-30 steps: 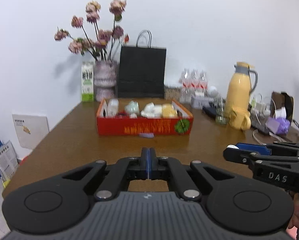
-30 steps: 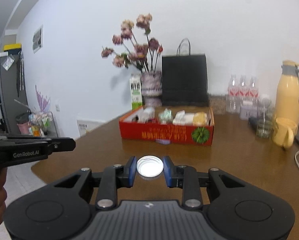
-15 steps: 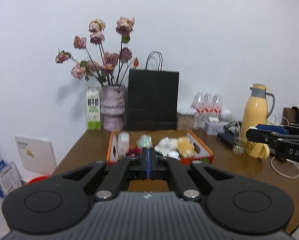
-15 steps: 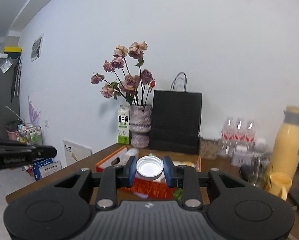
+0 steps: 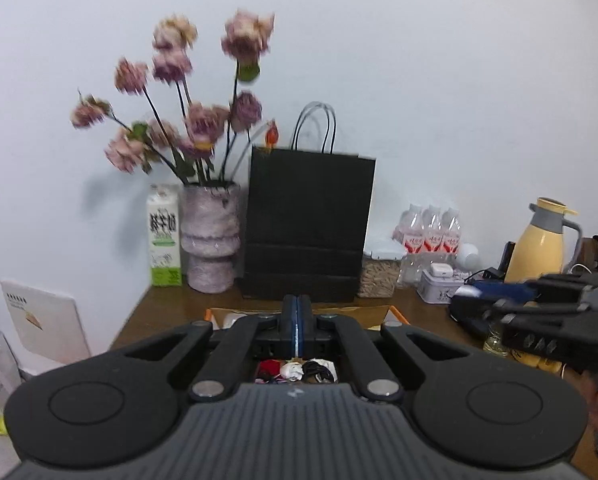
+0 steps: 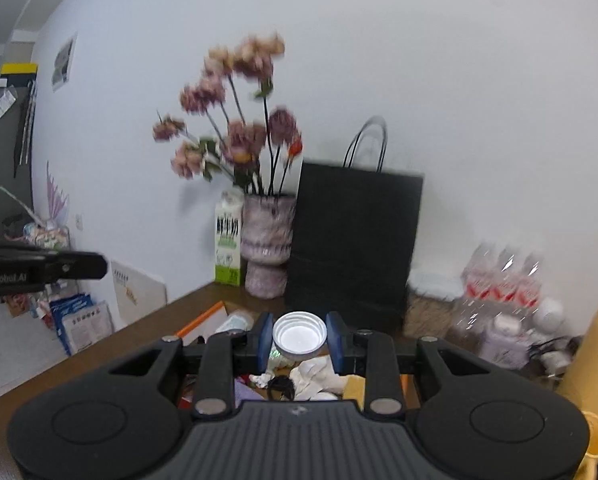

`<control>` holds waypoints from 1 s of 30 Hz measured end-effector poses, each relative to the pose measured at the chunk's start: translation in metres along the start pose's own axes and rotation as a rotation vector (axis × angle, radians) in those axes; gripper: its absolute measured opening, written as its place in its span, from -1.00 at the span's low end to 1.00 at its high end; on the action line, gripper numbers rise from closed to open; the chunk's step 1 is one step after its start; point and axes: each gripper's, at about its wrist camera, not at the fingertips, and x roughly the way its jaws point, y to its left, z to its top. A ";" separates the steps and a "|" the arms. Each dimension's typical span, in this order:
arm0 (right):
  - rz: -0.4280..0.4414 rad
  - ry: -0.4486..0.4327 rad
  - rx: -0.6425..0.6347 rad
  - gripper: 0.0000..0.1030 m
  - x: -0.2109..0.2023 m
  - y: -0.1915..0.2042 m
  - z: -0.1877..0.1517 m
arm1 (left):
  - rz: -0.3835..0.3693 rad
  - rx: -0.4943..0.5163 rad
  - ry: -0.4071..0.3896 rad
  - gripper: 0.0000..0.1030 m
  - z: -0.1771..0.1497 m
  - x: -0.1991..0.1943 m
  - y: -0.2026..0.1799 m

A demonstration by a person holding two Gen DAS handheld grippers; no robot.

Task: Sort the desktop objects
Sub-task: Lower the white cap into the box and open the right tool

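My right hand-held gripper [image 6: 299,338] pinches a white bottle cap [image 6: 299,335] by its rim, open side facing the cam, held above the orange-rimmed box [image 6: 203,318] on the brown counter [image 6: 99,356]. Judging by the task, the cap is bound for that box, w/ crumpled white paper [image 6: 319,376] and a black cord loop [image 6: 281,386] already in it, so I carry it level & centred over the contents rather than low, prob. to clear the box wall. My left hand-held gripper [image 5: 297,322] has its blue pads pressed together w/ nothing between them; it rides alongside, over the same box, apparently just keeping out of the way. Behind the box along the wall: black paper bag [image 5: 307,224], vase of dried roses [image 5: 211,236], milk carton [image 5: 163,236], water bottles [image 5: 429,230], yellow thermos [image 5: 539,248]. Cap not yet released; the drop spot under it is partly hidden by my gripper body.
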 end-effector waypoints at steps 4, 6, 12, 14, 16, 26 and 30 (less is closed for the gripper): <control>-0.022 0.148 -0.034 -0.47 0.066 -0.012 -0.004 | 0.018 0.006 0.125 -0.97 0.006 0.062 0.002; -0.008 0.249 0.011 -0.47 0.100 -0.026 -0.013 | 0.019 -0.015 0.198 -0.97 0.002 0.092 0.005; 0.024 0.490 0.162 -0.47 0.170 -0.053 -0.053 | 0.075 -0.041 0.347 -0.97 -0.022 0.162 0.013; 0.054 0.509 0.203 -0.47 0.179 -0.054 -0.065 | 0.080 -0.058 0.389 -0.97 -0.031 0.177 0.018; 0.097 0.508 0.233 -0.47 0.186 -0.049 -0.068 | 0.076 -0.062 0.413 -0.97 -0.038 0.187 0.019; 0.171 0.513 0.302 0.07 0.216 -0.022 -0.050 | 0.100 -0.058 0.445 -0.91 -0.045 0.206 0.017; 0.122 0.507 0.298 0.16 0.208 -0.030 -0.044 | 0.096 -0.067 0.464 -0.17 -0.040 0.207 0.022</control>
